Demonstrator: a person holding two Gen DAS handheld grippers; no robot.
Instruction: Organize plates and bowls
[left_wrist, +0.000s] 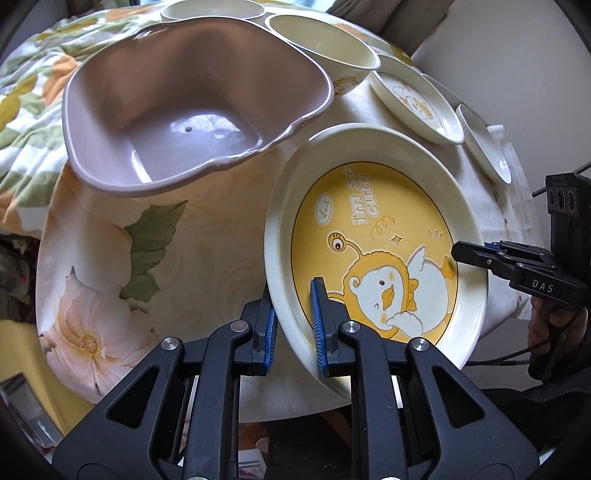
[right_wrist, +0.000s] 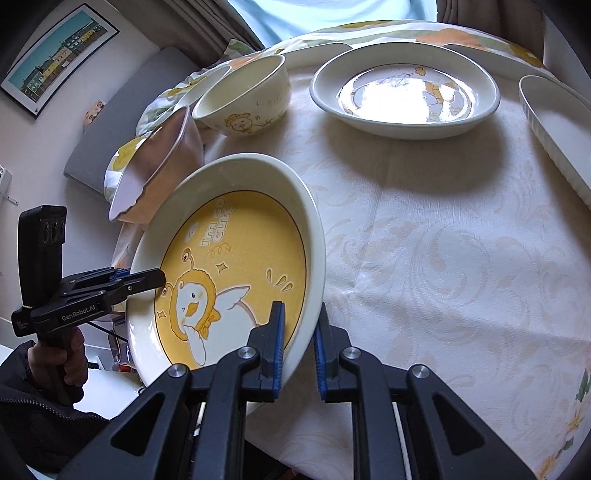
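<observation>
Grippers hold one yellow plate (left_wrist: 376, 258) between them, each clamped tight on an opposite side of its cream rim. Seen from the left wrist, the left gripper (left_wrist: 293, 325) has one blue pad inside the rim and one outside, near the plate's lower left edge; the right gripper (left_wrist: 458, 254) bites the rim at the far right, with a person's hand (left_wrist: 554, 332) on its handle. The plate is tilted, cartoon duck face up, and seems to hang just above the table (left_wrist: 207, 236) near its front edge, though whether its underside touches the cloth is hard to tell. Gripping both sides likely keeps a wide, heavy dish steady while it is carried to a stack. Close to the plate's upper left sits a large mauve tub (left_wrist: 177, 110), its rim just beside the plate's, which leaves little room on that side. Behind it are a cream bowl (left_wrist: 325, 48) and a second bowl (left_wrist: 210, 9) at the far edge. To the right, from the right wrist view, a white plate (right_wrist: 406, 92) with a faint cartoon lies well apart, and a ribbed white dish (right_wrist: 554, 125) sits near the table's right edge. Open flowered cloth lies between them.
</observation>
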